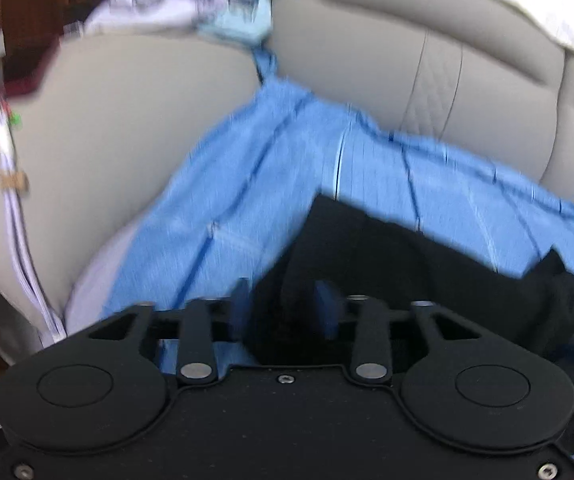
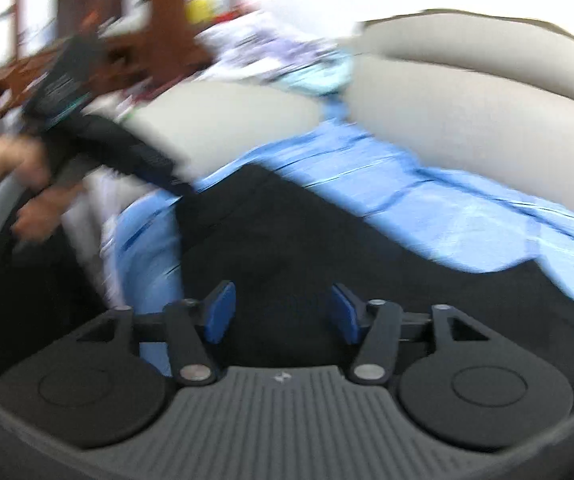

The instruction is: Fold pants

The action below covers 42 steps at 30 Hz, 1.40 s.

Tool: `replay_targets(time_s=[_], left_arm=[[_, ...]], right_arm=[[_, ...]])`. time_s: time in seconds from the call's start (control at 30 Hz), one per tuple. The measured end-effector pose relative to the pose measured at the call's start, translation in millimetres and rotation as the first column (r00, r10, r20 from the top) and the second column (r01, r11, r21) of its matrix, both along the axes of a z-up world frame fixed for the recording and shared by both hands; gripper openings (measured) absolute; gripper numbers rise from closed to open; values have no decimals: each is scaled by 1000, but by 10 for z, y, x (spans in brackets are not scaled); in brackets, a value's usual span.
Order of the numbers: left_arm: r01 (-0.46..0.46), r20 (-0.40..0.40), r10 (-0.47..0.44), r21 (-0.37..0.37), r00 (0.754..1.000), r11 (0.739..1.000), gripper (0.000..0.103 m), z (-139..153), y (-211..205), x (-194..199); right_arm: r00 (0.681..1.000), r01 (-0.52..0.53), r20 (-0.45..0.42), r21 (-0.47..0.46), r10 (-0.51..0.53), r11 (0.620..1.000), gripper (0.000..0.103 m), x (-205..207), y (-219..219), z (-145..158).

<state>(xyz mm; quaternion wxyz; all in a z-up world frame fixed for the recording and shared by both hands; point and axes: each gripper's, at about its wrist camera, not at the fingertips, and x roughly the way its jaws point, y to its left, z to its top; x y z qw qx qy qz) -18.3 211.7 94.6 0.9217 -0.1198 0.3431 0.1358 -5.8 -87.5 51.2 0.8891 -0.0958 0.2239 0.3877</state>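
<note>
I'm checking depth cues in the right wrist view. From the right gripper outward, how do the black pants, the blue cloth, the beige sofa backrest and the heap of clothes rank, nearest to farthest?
1. black pants: directly under and ahead of the right gripper.
2. blue cloth: spread beneath and beyond the pants, toward the right.
3. beige sofa backrest: behind the cloth, upper right.
4. heap of clothes: farthest, top centre.

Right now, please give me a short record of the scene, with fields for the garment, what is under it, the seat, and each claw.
garment: black pants, lying spread, blurred
under it: blue cloth spread over the seat
seat: beige sofa
far end of sofa: pile of pale clothes
left claw: open above the black pants, blue pads apart, nothing pressed between them
right claw: open wide above the black pants, not gripping
</note>
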Motion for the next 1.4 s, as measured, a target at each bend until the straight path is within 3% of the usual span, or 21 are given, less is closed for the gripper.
replay_targets(time_s=[0.13,0.17,0.23,0.3,0.33,0.47,0.5,0.53,0.6,0.63,0.67,0.7,0.77,0.8,0.9,0.97,1.03,1.2,1.33,1.37,1.4], left_arm=[[16,97,-25,90,995,996,64,188,-104,59],[31,108,-41,93,993,995,66,189,-136,136],[76,125,-83,59,989,995,82,133,-172,310],[97,121,-97,2,988,995,99,-9,-163,547],[82,106,-81,-7,991,997,102,-90,-148,662],[10,9,-10,-24,1000,1000,102,-374,-19,987],[20,1,-20,-77,1000,997,102,-432,48,1023],[21,-2,-21,-159,1000,987,102,-489,133,1043],[6,-27,-17,-348,999,938,100,-600,302,1055],[-9,-32,-5,-400,999,916,100,-652,366,1052],[-3,-10,-1,-406,1000,914,99,-664,399,1053],[16,-8,-21,-398,1000,917,95,-665,417,1080],[47,9,-47,-361,999,932,72,-647,389,1094],[54,18,-51,-334,999,941,49,-617,366,1078],[63,58,-52,-210,997,976,32,-502,227,1038],[65,93,-52,-151,994,986,29,-392,188,1028],[42,118,-25,-145,993,989,28,-298,235,1072],[-3,152,25,-148,988,989,28,-175,472,1317],[-23,86,31,-96,996,995,33,-325,555,1578],[-24,57,29,-90,998,996,35,-378,559,1627],[-27,39,30,-80,999,996,40,-412,555,1651]], right_arm=[[967,253,-21,61,-253,965,73,491,-519,144],[948,317,-69,75,-312,946,73,673,-665,142],[910,397,-174,97,-377,913,73,986,-868,91],[872,446,-276,110,-404,888,73,1240,-1006,-5],[862,450,-310,106,-400,887,73,1319,-1023,-45],[838,446,-395,97,-377,890,73,1496,-976,-198],[830,438,-432,110,-354,892,64,1533,-968,-243],[830,426,-451,131,-329,895,57,1550,-979,-281],[831,404,-472,148,-295,903,34,1577,-928,-310],[821,402,-499,160,-278,901,31,1600,-924,-332],[815,397,-520,180,-255,900,30,1628,-932,-360],[814,392,-527,190,-243,900,29,1660,-912,-378],[813,393,-534,208,-232,896,26,1718,-902,-405],[803,405,-550,222,-229,887,18,1759,-916,-418],[782,444,-583,272,-221,853,7,1871,-905,-456],[815,436,-528,285,-239,854,6,1874,-817,-386],[842,424,-478,298,-251,855,6,1925,-707,-275],[858,435,-429,315,-282,844,8,2278,-527,-57],[857,449,-398,260,-329,855,10,2544,-361,-160],[849,460,-395,223,-351,860,13,2602,-299,-229],[842,470,-386,182,-377,864,34,2634,-243,-287]])
